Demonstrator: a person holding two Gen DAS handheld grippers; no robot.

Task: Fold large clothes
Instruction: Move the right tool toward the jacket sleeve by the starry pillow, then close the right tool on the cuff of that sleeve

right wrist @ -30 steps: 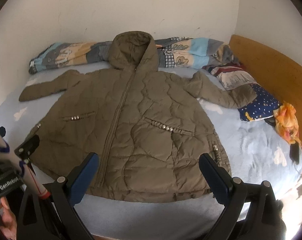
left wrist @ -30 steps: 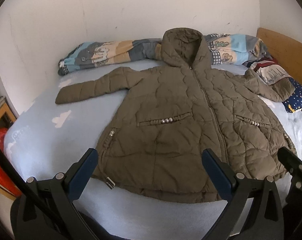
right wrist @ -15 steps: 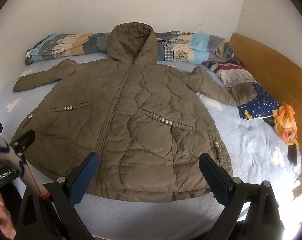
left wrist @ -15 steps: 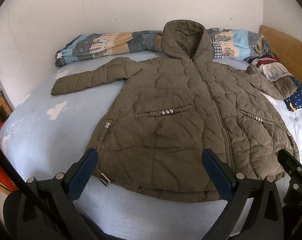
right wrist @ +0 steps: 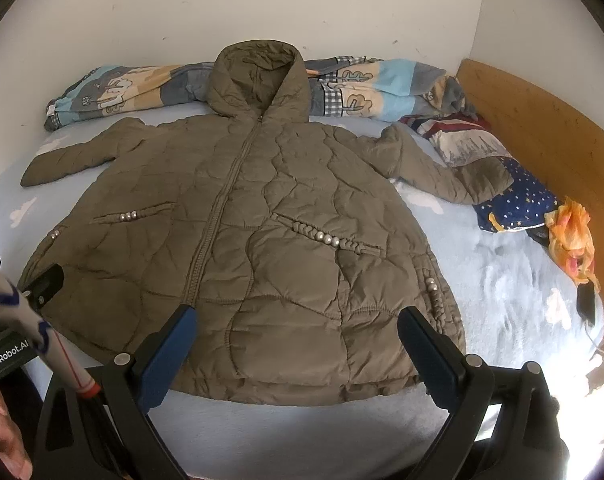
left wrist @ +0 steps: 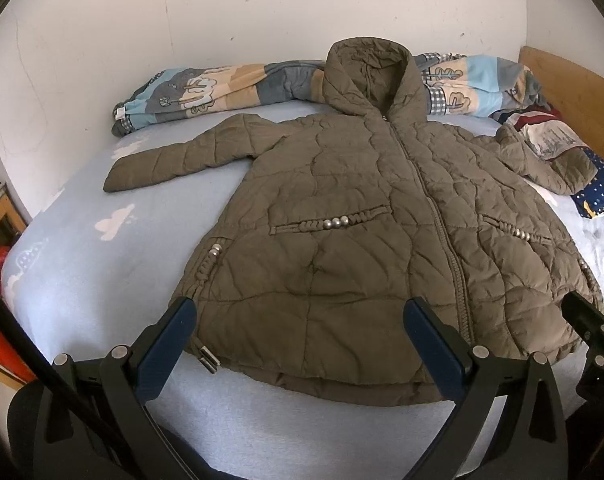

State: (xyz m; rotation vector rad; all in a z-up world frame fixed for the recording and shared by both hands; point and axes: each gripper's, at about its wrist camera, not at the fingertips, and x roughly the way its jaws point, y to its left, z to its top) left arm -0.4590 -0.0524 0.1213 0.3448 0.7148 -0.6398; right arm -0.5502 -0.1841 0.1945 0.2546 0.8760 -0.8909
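Olive-brown quilted hooded coat [left wrist: 342,240] is lying flat, front up, on the pale blue bed sheet [left wrist: 82,272], hood pointing toward the wall, hem nearest both grippers, sleeves spreading sideways. Left gripper [left wrist: 302,344] and right gripper [right wrist: 298,344] are hovering wide apart, empty, over the hem. Bare sheet is showing on both sides.

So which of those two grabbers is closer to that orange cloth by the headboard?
The right gripper, at the coat's hem on the orange cloth's side. The left gripper sits farther along the hem, away from it.
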